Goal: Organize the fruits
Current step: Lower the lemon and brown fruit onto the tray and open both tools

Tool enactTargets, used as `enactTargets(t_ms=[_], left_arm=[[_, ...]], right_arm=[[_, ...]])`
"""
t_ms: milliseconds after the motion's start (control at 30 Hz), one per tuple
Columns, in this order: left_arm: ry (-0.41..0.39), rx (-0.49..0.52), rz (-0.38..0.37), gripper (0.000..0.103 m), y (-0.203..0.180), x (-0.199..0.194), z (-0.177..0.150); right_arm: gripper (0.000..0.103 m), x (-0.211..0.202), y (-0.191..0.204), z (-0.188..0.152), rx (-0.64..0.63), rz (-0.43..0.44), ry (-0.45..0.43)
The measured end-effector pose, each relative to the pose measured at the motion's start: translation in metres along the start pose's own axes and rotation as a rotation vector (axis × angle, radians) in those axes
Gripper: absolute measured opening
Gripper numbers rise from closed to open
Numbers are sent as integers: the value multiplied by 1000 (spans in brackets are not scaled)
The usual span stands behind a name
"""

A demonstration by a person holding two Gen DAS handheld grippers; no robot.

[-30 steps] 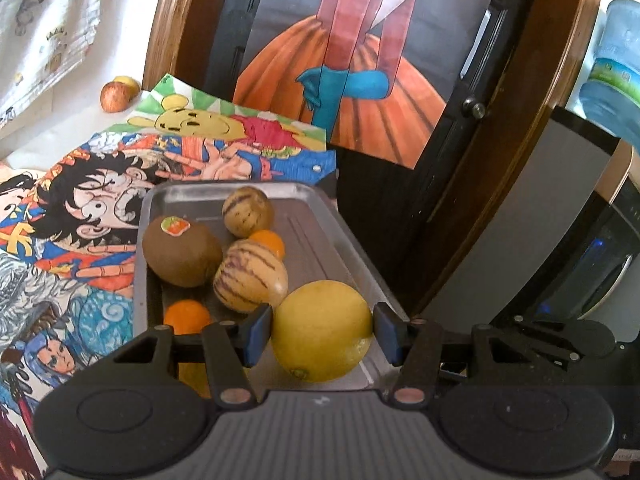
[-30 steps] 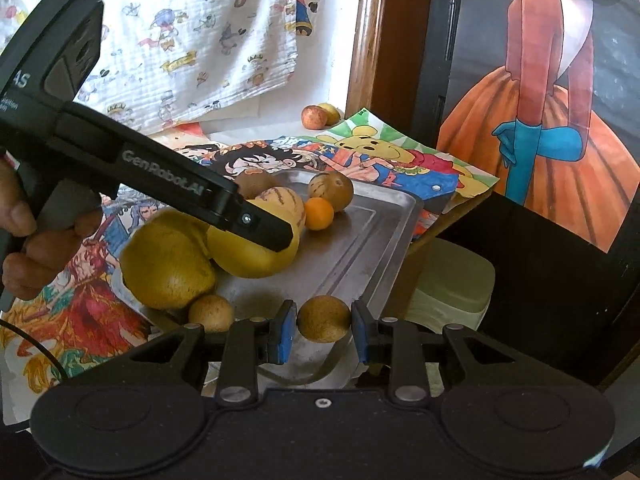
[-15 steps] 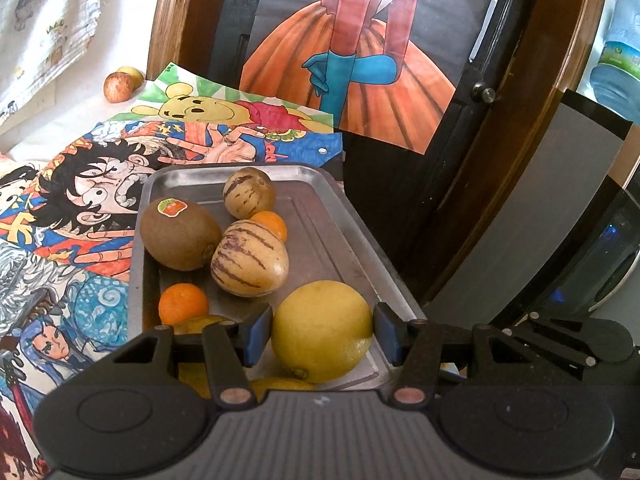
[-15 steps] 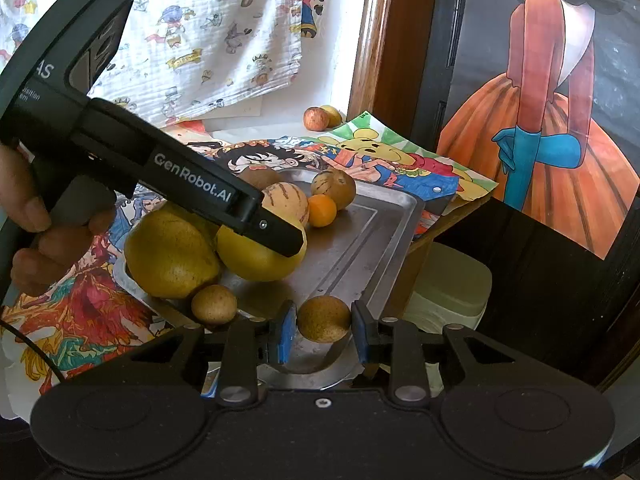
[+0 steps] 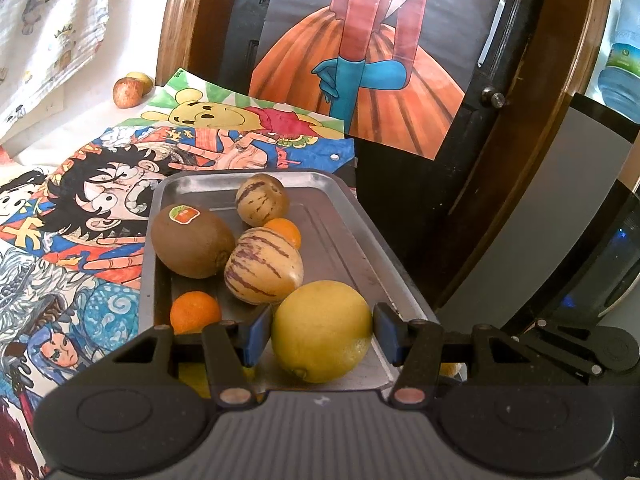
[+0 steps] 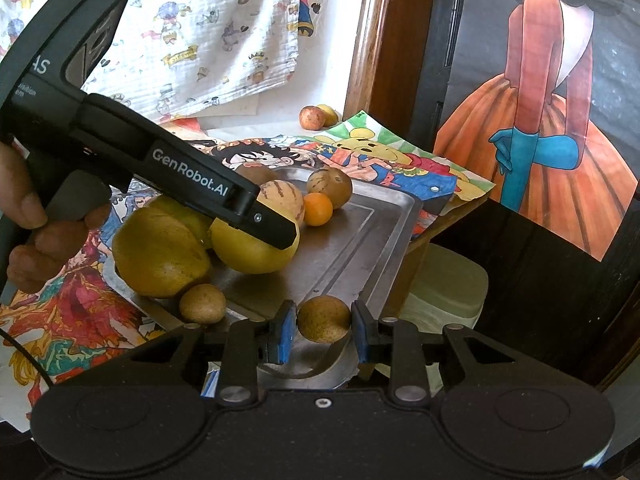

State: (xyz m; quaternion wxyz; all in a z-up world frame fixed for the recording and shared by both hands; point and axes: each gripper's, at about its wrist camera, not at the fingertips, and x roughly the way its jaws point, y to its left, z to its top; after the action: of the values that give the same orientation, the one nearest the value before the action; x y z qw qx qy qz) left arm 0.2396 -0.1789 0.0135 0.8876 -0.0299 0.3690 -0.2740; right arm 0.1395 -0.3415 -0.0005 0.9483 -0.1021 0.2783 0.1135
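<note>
A metal tray [image 5: 244, 179] lies on the poster-covered table with several fruits in it. My left gripper [image 5: 321, 334] is shut on a yellow lemon [image 5: 322, 330] at the tray's near end. From the right wrist view, that left gripper [image 6: 280, 236] reaches over the lemon [image 6: 252, 254] from the left, in a person's hand. My right gripper [image 6: 324, 334] is shut on a small round brown fruit [image 6: 324, 318] at the tray's [image 6: 360, 240] near corner. A kiwi [image 5: 192, 240], two striped melons [image 5: 262, 266] and two oranges [image 5: 195, 312] sit farther in.
A large yellow-brown fruit [image 6: 160, 256] and another small brown fruit [image 6: 202, 304] rest at the tray's left. Two apples [image 6: 314, 117] sit by the back wall. The table ends just right of the tray; a pale bin lid [image 6: 448, 284] is below, a door with a painting beyond.
</note>
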Motion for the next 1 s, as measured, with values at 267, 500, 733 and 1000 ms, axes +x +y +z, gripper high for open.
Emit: enactTargets(t_ms=[267, 500, 733, 1000], left_arm=[[-2, 14, 8, 60, -1, 1, 0], [1, 20, 13, 60, -1, 2, 0], [3, 22, 26, 60, -1, 3, 0], [27, 33, 52, 60, -5, 6, 2]], right_arm=[[32, 2, 3, 0, -24, -19, -4], [32, 2, 7, -2, -49, -35, -6], [33, 8, 10, -1, -110, -59, 0], [33, 13, 10, -1, -147, -85, 1]])
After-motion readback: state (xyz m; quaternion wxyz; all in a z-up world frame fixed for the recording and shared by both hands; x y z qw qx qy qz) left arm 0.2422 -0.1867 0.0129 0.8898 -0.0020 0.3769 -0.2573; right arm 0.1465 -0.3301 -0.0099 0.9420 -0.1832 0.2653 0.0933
